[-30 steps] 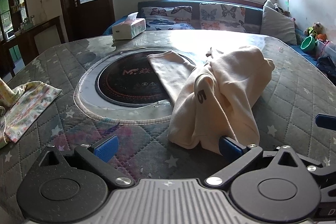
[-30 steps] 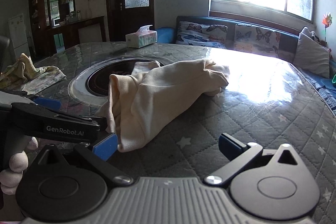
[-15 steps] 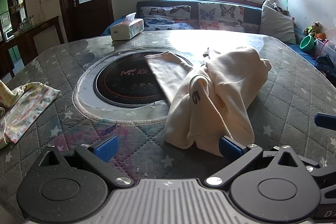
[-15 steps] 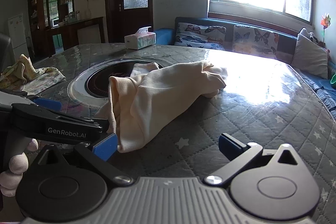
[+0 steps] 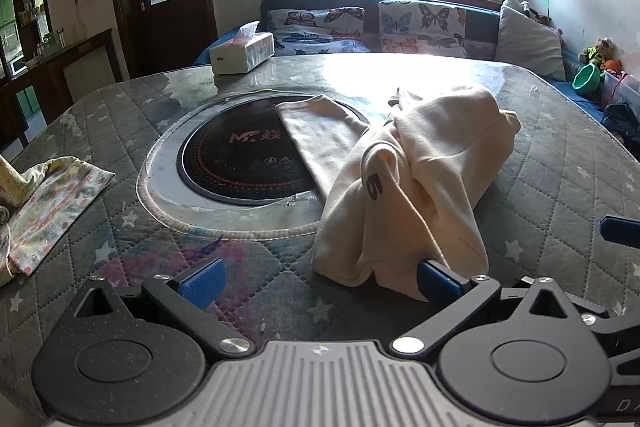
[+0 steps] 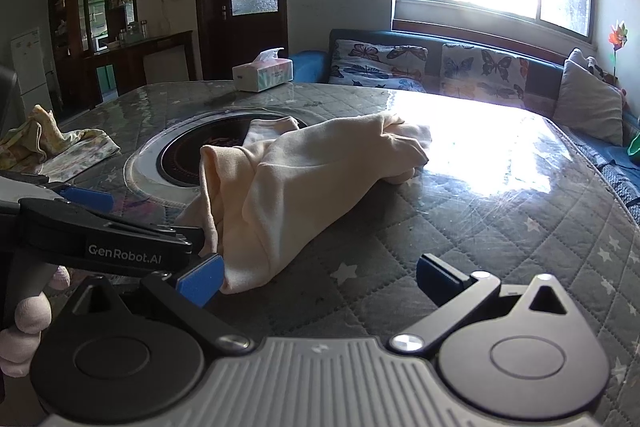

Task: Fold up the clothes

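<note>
A crumpled cream garment [image 5: 412, 187] with a dark "5" printed on it lies on the quilted table, partly over a round black cooktop [image 5: 244, 163]. It also shows in the right wrist view [image 6: 304, 183]. My left gripper [image 5: 320, 277] is open, its right finger touching the garment's near hem. My right gripper [image 6: 320, 273] is open, its left finger beside the garment's near corner. The left gripper's body [image 6: 104, 243] shows at the left of the right wrist view.
A floral cloth [image 5: 48, 203] lies at the table's left edge. A tissue box [image 5: 242, 53] stands at the far edge. A sofa with butterfly cushions [image 5: 380, 27] runs behind the table. The right gripper's blue fingertip [image 5: 620, 229] shows at the right.
Both grippers have drifted slightly relative to the garment, which sits a little lower left in each view. Both stay open.
</note>
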Available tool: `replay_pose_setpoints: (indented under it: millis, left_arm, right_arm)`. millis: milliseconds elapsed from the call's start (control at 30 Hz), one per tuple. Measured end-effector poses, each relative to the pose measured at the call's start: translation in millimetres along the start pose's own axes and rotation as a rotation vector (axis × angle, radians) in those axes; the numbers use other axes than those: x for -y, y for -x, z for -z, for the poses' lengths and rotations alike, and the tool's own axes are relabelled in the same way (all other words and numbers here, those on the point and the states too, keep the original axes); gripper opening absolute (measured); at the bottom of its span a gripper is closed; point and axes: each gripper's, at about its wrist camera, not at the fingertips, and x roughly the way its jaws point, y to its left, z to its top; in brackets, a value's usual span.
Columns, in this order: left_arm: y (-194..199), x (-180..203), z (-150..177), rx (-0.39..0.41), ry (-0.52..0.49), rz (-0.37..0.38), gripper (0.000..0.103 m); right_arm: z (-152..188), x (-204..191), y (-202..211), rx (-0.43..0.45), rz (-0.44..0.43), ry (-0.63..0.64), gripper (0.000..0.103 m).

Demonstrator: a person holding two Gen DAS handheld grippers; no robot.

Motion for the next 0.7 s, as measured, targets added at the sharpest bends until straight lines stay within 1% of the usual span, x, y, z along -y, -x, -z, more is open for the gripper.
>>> replay_pose_setpoints:
  millis: [700]
  left_arm:
    - [-9,-1,-12,-0.010,-0.004,0.007,0.103]
  right_arm:
    - [-12,4,-9,-0.010,-0.004,0.001,0.103]
